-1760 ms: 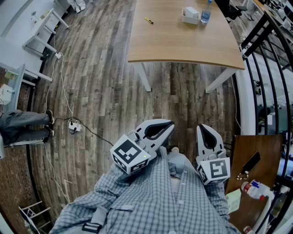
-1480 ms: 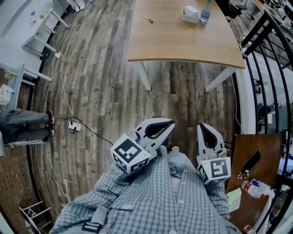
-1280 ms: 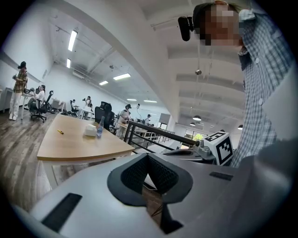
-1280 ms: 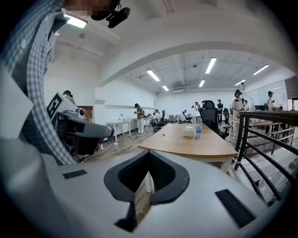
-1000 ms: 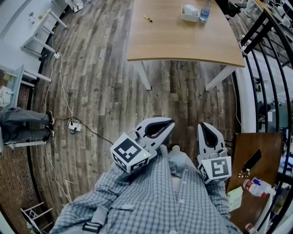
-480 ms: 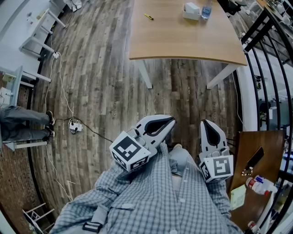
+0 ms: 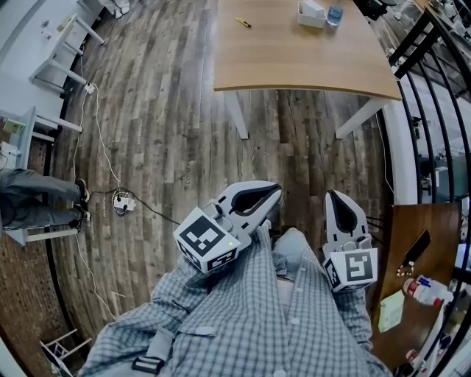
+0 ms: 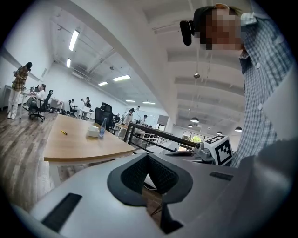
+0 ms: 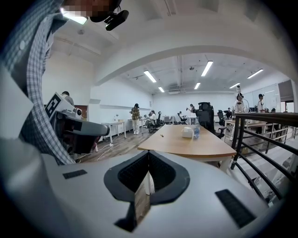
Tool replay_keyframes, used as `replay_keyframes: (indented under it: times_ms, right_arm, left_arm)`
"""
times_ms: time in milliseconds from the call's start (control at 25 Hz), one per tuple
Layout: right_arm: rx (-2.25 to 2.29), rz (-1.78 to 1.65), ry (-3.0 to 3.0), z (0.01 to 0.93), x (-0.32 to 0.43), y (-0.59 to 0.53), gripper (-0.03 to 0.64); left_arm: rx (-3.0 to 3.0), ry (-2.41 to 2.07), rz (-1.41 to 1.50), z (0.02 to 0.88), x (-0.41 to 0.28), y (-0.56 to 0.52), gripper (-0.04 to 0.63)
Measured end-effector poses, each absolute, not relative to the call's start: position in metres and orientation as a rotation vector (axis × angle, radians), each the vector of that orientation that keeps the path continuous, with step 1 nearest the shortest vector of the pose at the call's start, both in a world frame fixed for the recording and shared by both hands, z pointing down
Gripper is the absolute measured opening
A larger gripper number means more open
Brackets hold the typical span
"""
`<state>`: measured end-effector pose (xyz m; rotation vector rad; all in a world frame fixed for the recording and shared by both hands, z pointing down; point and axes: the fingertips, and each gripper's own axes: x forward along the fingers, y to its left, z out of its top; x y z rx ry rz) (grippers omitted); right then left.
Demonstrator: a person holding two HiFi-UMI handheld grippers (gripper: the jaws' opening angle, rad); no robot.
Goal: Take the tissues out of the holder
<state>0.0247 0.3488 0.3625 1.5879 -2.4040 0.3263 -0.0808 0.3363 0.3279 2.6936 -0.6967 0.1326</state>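
Note:
The white tissue holder stands at the far end of a wooden table, with a water bottle beside it. Both also show small and distant: the holder in the left gripper view and the holder in the right gripper view. My left gripper and right gripper are held close to my checked shirt, over the wooden floor and well short of the table. Each has its jaws shut with nothing between them, as the left gripper and the right gripper show in their own views.
A yellow pen lies on the table. A cable and power strip trail over the floor at left, near a seated person's legs. At right stand a black railing and a brown side table with a bottle.
The table has slid toward the top edge of the head view and the grippers sit slightly lower right. Both stay shut at my chest.

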Motion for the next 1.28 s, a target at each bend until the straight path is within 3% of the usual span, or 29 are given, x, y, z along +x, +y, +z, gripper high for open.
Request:
replay_keyframes:
  times_ms: [1280]
  right_arm:
    - [1.623, 0.309, -2.367, 0.366, 0.032, 0.33, 0.011]
  left_arm:
    - [2.683, -0.717, 0.102, 0.331, -0.09, 0.319, 0.006]
